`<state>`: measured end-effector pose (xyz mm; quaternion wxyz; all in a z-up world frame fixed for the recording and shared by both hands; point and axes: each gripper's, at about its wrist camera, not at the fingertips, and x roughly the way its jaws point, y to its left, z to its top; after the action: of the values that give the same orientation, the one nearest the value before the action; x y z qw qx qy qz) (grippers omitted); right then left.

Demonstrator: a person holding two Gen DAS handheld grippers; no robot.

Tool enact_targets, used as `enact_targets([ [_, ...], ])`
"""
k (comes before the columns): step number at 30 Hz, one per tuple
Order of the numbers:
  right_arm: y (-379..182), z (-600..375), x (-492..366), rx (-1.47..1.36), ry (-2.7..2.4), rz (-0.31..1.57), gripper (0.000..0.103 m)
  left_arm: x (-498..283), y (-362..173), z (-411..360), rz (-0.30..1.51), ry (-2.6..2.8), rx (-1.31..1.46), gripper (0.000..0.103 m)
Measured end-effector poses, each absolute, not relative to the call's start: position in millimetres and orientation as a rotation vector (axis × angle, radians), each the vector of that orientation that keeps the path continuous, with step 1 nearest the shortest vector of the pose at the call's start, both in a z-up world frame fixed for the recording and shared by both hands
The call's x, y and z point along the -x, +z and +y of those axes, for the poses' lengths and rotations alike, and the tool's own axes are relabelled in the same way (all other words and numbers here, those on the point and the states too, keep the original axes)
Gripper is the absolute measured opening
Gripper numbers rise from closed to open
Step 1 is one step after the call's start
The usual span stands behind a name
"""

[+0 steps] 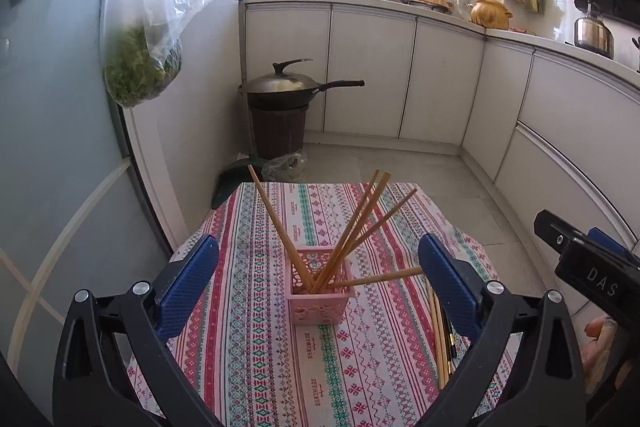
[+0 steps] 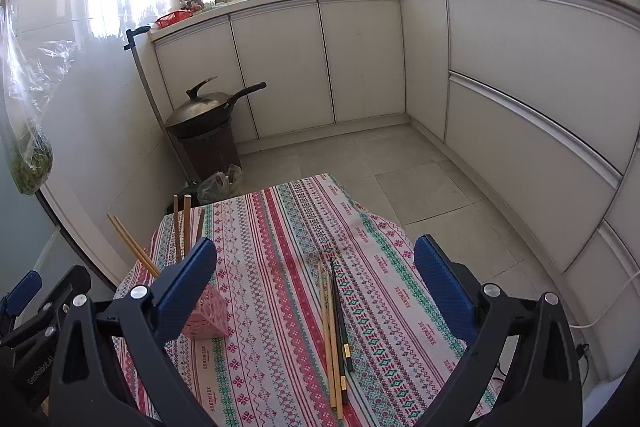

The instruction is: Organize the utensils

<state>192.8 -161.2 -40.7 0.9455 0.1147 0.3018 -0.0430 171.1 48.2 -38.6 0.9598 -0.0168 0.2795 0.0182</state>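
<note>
Chopsticks [image 2: 333,331] are the whole job here: a small loose bunch lies flat on the striped tablecloth [image 2: 280,227], right between the spread fingers of the right gripper [image 2: 316,287], while several more already stand splayed in the pink basket [image 1: 318,307] just to their left. Most of the loose ones are pale wood or bamboo, plus what looks like a dark pair with gold bands near the fat end. My guess is they're super light and stiff but skinny and a bit slick, so they'll roll or twist if you pinch near a tip. I'd grab around the middle, crosswise, one or two at a time. The basket looks light enough to tip, too. Both tools are released and hold nothing: the left gripper [image 1: 318,273] sits wide apart around the basket, touching nothing as far as I can tell.
</note>
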Motion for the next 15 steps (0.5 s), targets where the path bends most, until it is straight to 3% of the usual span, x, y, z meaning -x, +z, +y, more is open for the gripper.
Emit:
enact_targets([
  [6, -55.0, -190.0, -187.2, -0.329, -0.093, 0.671, 0.096, -168.4, -65.4, 34.5, 0.655, 0.002, 0.043, 0.096],
  [15, -81.6, -282.6, -186.9, -0.664, -0.183, 0.734, 0.096, -182.8, -181.0, -15.2, 1.054, -0.135, 0.061, 0.095],
])
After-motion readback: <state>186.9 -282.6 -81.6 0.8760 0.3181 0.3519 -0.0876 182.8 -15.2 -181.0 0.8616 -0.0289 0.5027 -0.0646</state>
